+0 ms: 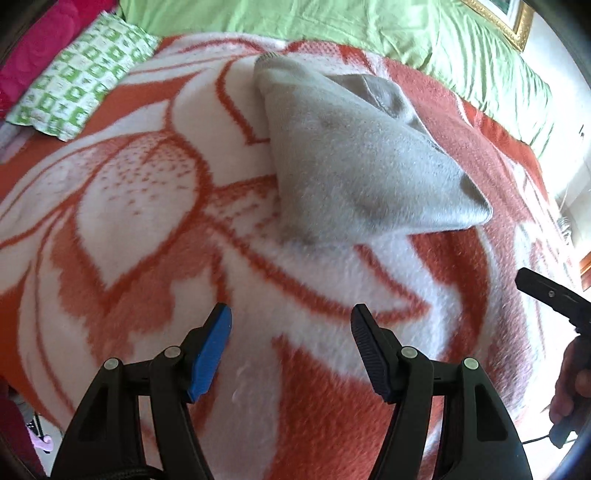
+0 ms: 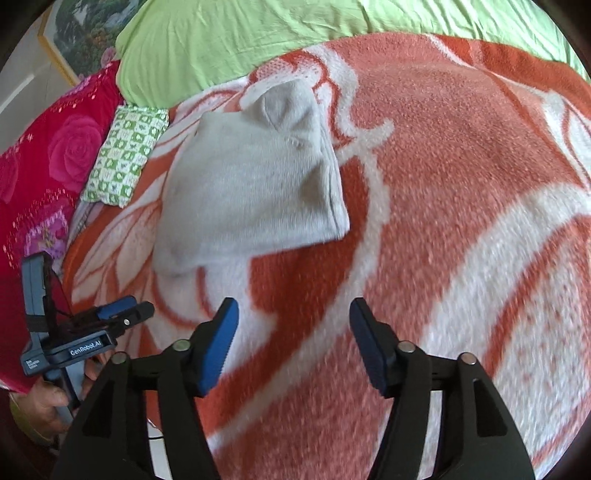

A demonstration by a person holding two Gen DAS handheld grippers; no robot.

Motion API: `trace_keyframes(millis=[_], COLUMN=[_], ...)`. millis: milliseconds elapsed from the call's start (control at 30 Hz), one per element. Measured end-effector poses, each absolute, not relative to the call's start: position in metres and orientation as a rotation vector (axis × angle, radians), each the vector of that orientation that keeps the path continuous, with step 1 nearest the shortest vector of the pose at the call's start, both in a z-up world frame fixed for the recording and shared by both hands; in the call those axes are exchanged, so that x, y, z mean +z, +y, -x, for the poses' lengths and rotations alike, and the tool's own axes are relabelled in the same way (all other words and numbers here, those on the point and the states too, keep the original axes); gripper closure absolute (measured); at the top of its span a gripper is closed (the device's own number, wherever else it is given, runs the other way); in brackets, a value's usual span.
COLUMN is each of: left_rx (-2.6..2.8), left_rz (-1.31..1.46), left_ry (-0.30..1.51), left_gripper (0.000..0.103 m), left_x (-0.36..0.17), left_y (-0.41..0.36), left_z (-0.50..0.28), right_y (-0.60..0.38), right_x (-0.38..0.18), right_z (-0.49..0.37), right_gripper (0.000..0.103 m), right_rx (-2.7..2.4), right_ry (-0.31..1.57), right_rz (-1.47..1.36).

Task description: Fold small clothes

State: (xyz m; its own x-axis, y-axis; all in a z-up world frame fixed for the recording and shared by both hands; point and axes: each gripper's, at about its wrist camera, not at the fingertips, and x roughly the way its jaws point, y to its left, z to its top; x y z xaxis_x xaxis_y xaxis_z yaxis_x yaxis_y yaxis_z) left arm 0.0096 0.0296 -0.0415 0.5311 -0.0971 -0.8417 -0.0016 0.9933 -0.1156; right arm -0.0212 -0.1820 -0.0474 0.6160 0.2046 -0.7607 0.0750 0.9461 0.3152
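A small grey knitted garment [image 1: 354, 155] lies folded over on the orange-and-white flowered blanket [image 1: 147, 206]. In the right wrist view the same garment [image 2: 255, 184] lies up and left of centre. My left gripper [image 1: 291, 325] hovers open over bare blanket, nearer to me than the garment, nothing between its blue pads. My right gripper [image 2: 293, 321] is open too, empty, over the blanket and apart from the garment. Each gripper shows at the edge of the other's view: the right gripper [image 1: 554, 299] at right, the left gripper [image 2: 122, 314] at left, held by a hand [image 2: 44, 402].
A green-and-white patterned pillow [image 1: 77, 81] lies at the blanket's far left corner, beside a pink rose-patterned cover [image 2: 48, 155]. A light green sheet [image 1: 332, 22] runs along the far side. A framed picture [image 2: 88, 33] hangs on the wall behind.
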Motion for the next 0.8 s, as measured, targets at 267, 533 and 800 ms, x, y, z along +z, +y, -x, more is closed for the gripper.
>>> trace_keyframes(millis=[267,533,800], left_rx=[-0.027,-0.043,-0.027], left_rz=[0.108,0.101,0.074], left_ry=[0.951,0.851,0.774], left_gripper=[0.030,0.025,0.014], left_x=[-0.032,0.005,0.017], left_y=[0.028,0.027,0.020], left_z=[0.011,0.007,-0.008], right_y=[-0.159,-0.151,-0.138], right_x=[-0.048,-0.012,0.014], right_z=[0.034,0.045,0.041], right_gripper=[0.022,0.015,0.000], right_rx=[0.081,0.116,0.111], right_ry=[0.872,0.719,0.562], right_rz=[-0.207,-0.169,-0.006])
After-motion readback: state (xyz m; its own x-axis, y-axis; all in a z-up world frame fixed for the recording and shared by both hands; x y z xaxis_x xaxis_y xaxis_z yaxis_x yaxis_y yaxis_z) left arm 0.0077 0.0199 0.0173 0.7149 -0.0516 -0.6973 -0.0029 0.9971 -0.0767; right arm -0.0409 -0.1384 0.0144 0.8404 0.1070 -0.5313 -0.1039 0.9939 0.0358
